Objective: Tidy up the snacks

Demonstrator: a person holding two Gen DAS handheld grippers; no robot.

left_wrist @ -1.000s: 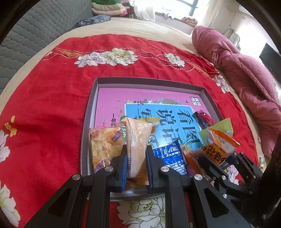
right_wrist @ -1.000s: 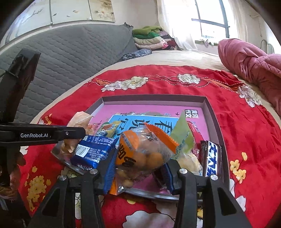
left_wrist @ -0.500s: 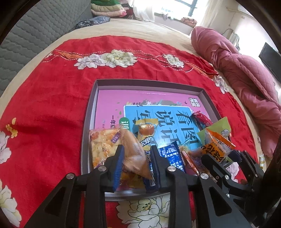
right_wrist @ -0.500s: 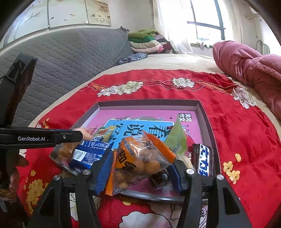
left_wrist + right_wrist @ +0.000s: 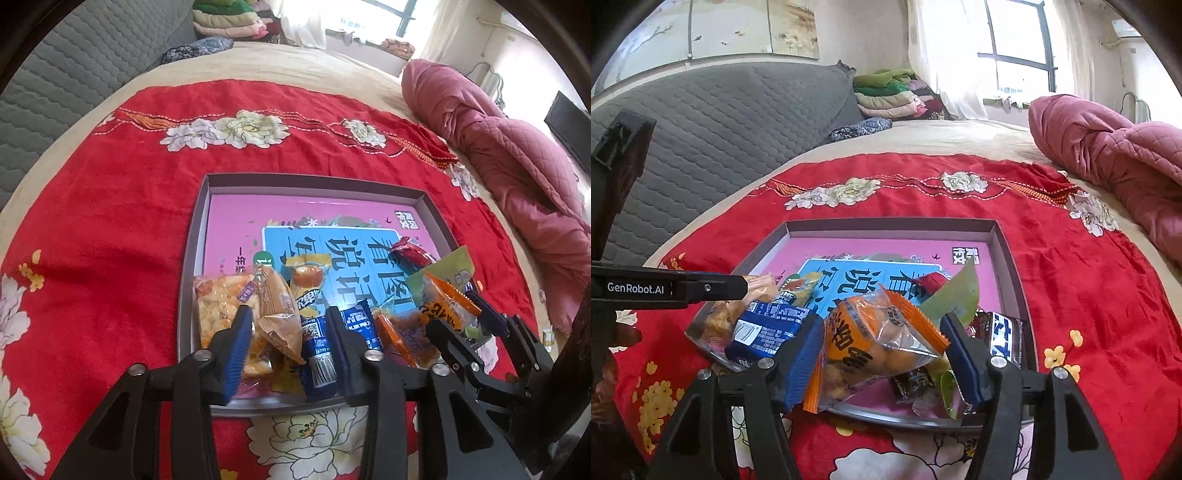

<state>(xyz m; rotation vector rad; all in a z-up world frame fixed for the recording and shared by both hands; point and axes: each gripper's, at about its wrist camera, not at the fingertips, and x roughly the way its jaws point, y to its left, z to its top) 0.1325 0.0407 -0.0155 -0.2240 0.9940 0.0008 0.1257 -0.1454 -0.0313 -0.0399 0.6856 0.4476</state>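
A grey-rimmed tray (image 5: pixel 199 221) with a pink and blue printed floor lies on the red cloth and holds several snack packets at its near end. My left gripper (image 5: pixel 286 334) is open; a tan cake packet (image 5: pixel 279 310) lies loose between its jaws beside a blue packet (image 5: pixel 321 347). A clear bag of yellow-orange snacks (image 5: pixel 218 306) lies at the tray's left. My right gripper (image 5: pixel 882 354) is open around an orange-edged packet of round snacks (image 5: pixel 879 339), which rests on the pile. The tray also shows in the right wrist view (image 5: pixel 1008 266).
The red flowered cloth (image 5: pixel 110 229) covers a beige bed. A pink quilt (image 5: pixel 517 170) is bunched at the right. A grey quilted headboard (image 5: pixel 731 122) and folded clothes (image 5: pixel 890 96) stand behind. A dark chocolate bar (image 5: pixel 1003 339) lies at the tray's right edge.
My left gripper has opened and let go of the tan cake packet, which tipped over onto the pile. My right gripper has opened wider around the orange packet. Both pulled back slightly.
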